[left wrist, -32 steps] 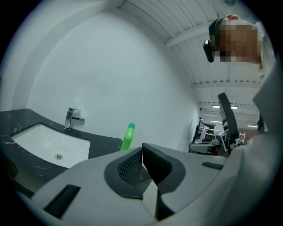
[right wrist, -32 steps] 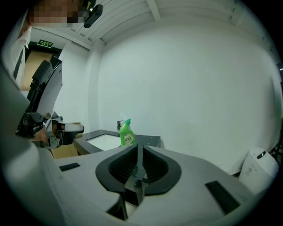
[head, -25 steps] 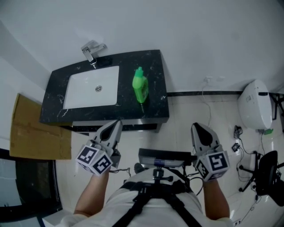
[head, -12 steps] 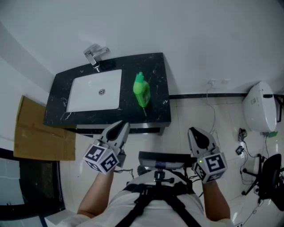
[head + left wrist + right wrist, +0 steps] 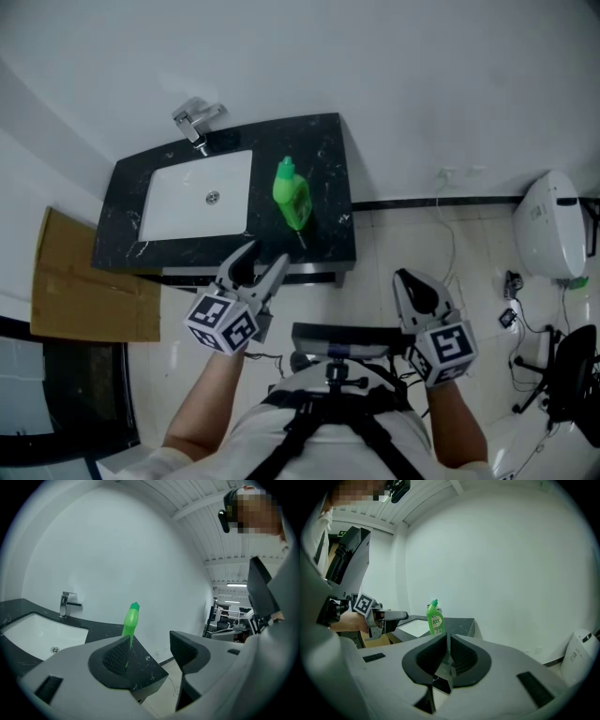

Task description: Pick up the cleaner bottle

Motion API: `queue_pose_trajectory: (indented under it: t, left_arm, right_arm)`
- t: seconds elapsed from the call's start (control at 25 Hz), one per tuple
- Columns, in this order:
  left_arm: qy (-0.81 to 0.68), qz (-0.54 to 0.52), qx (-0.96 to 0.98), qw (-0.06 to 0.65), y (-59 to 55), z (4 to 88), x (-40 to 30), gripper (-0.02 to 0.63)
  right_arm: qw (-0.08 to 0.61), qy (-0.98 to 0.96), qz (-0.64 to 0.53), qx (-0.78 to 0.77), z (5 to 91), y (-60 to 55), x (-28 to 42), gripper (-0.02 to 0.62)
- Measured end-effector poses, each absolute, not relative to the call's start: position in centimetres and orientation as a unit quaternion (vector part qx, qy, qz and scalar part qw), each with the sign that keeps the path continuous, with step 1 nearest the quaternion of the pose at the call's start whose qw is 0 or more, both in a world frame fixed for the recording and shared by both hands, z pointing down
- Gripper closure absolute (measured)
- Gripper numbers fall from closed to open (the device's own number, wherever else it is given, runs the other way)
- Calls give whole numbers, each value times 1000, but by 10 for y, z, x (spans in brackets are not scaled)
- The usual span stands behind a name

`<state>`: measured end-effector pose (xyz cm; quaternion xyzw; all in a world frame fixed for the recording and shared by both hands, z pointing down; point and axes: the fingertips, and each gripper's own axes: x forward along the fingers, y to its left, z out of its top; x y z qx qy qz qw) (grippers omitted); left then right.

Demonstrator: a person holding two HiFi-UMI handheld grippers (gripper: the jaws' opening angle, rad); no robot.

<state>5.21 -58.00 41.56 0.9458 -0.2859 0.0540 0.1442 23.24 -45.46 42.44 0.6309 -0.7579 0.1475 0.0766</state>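
Observation:
The green cleaner bottle (image 5: pixel 291 199) stands upright on the black counter (image 5: pixel 326 159), just right of the white basin (image 5: pixel 197 195). My left gripper (image 5: pixel 258 266) hovers at the counter's front edge, short of the bottle. Its jaws have just been opening and now stand open with nothing between them. In the left gripper view the bottle (image 5: pixel 131 620) rises behind the left finger (image 5: pixel 115 658). My right gripper (image 5: pixel 413 288) is shut and empty, held over the floor to the right. The right gripper view shows the bottle (image 5: pixel 435 618) ahead of it, beyond the shut jaws (image 5: pixel 448 642).
A chrome faucet (image 5: pixel 198 119) stands behind the basin. Flat cardboard (image 5: pixel 80 281) leans left of the counter. A white appliance (image 5: pixel 548 225), cables and a black chair (image 5: pixel 567 370) are at the right. A white wall backs the counter.
The left gripper has moved forward to the counter's front edge and its jaws have opened. The right gripper has stayed shut in place.

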Motion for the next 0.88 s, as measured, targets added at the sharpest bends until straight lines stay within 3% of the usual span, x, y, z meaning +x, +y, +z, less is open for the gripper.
queue_pose_trajectory:
  t: [0.88]
  left_arm:
    - [-324, 101, 933, 119, -644, 461, 89, 353]
  right_arm:
    - [74, -742, 162, 647, 427, -453, 257, 583]
